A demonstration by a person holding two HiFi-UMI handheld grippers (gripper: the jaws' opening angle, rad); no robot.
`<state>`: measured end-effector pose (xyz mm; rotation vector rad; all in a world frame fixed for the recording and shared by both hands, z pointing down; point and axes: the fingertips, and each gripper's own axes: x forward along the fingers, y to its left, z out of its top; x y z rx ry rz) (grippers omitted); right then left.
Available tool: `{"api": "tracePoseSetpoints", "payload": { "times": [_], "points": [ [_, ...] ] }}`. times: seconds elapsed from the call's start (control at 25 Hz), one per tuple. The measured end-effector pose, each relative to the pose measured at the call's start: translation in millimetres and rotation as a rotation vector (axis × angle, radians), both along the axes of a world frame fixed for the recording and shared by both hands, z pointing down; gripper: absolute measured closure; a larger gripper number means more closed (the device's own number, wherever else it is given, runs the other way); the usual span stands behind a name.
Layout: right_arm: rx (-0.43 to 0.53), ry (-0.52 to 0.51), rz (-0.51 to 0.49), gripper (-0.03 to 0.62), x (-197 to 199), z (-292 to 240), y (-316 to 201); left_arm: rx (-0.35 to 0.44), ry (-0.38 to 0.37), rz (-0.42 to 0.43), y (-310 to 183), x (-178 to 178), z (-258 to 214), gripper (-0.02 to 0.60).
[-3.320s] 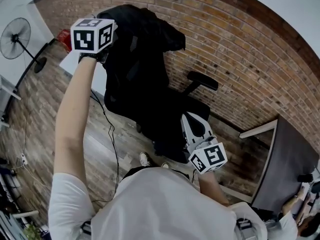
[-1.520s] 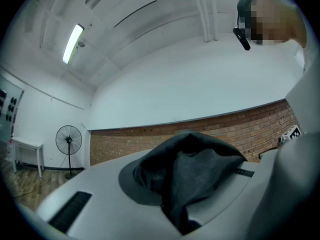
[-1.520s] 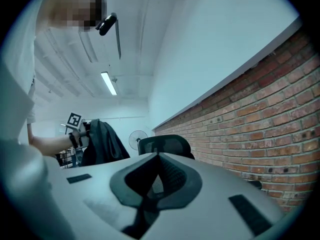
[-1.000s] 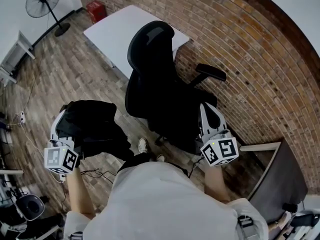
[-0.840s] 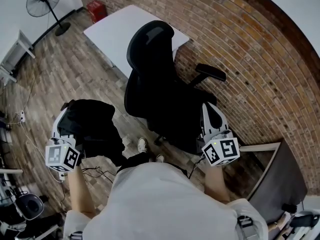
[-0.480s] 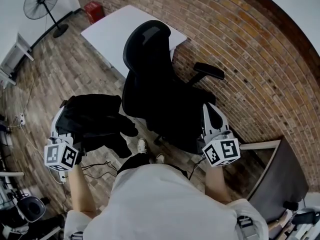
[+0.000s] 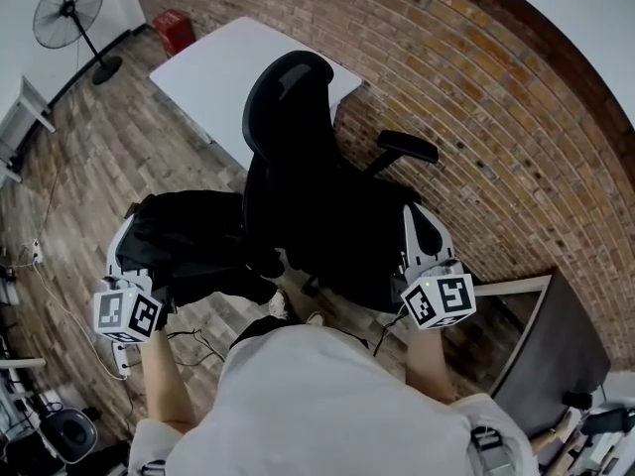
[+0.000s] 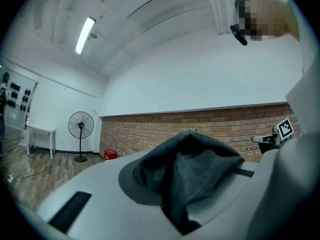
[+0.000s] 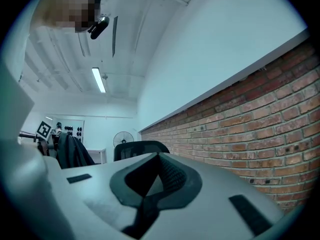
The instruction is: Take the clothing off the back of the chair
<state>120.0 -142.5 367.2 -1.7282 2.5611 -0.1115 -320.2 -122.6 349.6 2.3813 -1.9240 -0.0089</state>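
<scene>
Beside the chair (image 7: 298,137), the left gripper (image 7: 129,236) clamps the clothing (image 7: 193,241), the right gripper (image 7: 419,228) sits closed and empty, and the hanging fabric could snag the seat.

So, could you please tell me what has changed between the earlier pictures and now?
The left gripper, earlier raised at the top of the chair back, has pulled the black clothing off and brought it down to the person's left, still clamped. The chair back is now bare. The right gripper stayed low by the seat, shut and empty; the chair kept its place.
</scene>
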Motion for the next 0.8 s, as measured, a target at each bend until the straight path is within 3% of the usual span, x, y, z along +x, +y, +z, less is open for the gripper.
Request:
{"api": "tracePoseSetpoints", "payload": {
  "times": [0.36,0.8],
  "points": [
    [0.024,0.03,0.008,0.574,-17,-9,-22,-0.032,-0.033,0.027,-27,4,16,0.552],
    [0.039,0.05,0.013,0.574,-30,-12,-40,-0.023,0.002,0.05,-47,-3,19,0.552]
  ]
}}
